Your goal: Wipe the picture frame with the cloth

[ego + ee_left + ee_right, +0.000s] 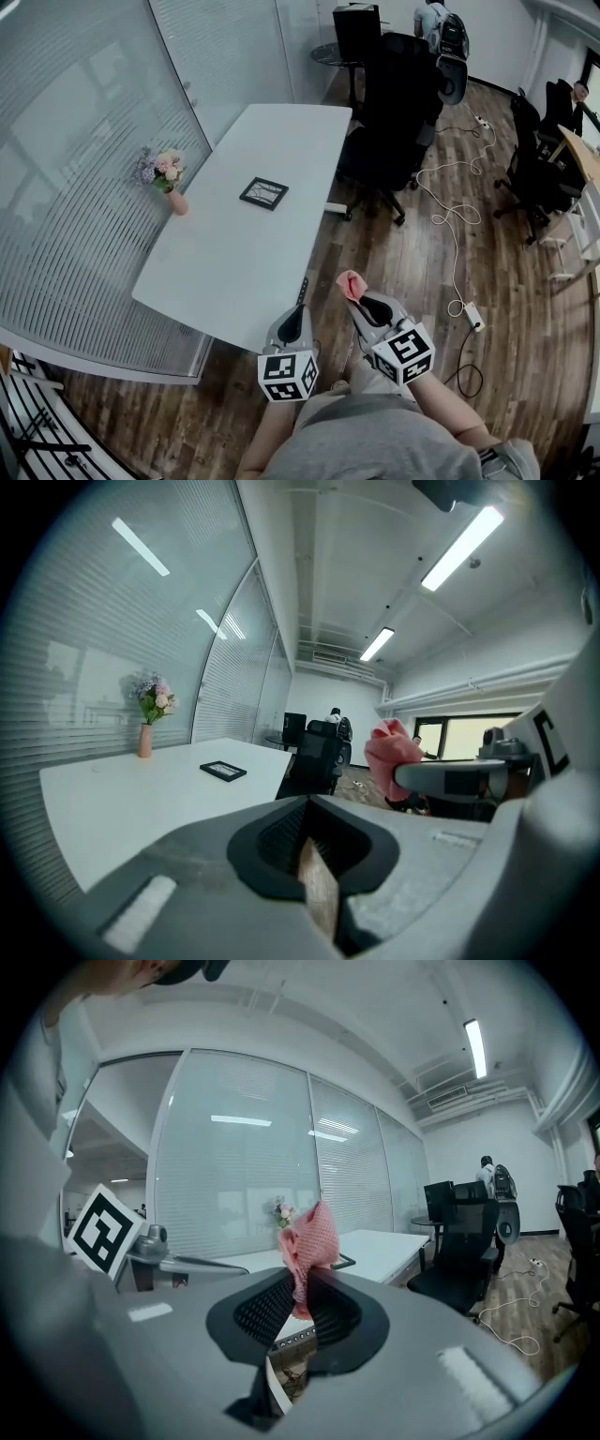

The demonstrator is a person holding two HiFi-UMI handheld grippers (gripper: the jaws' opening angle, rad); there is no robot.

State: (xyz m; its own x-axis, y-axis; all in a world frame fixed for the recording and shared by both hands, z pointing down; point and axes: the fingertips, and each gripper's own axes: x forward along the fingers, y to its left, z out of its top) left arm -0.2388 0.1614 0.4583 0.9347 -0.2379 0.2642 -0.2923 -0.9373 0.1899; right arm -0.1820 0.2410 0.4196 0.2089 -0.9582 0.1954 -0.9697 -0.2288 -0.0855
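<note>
A small black picture frame (pixel 263 193) lies flat near the middle of the white table (pixel 225 253); the left gripper view also catches the frame (pixel 223 771). My right gripper (pixel 357 298) is shut on a pink cloth (pixel 350 284), held in the air off the table's near right corner. The cloth (pixel 310 1243) sticks up from the jaws. My left gripper (pixel 293 319) is shut with nothing in it, just beside the right one, past the table's near edge. Both are well short of the frame.
A vase of flowers (pixel 166 178) stands at the table's left edge by the glass wall. Black office chairs (pixel 394 122) stand right of the table. A white cable and power strip (pixel 473 315) lie on the wooden floor. People (pixel 562 103) are at the far side.
</note>
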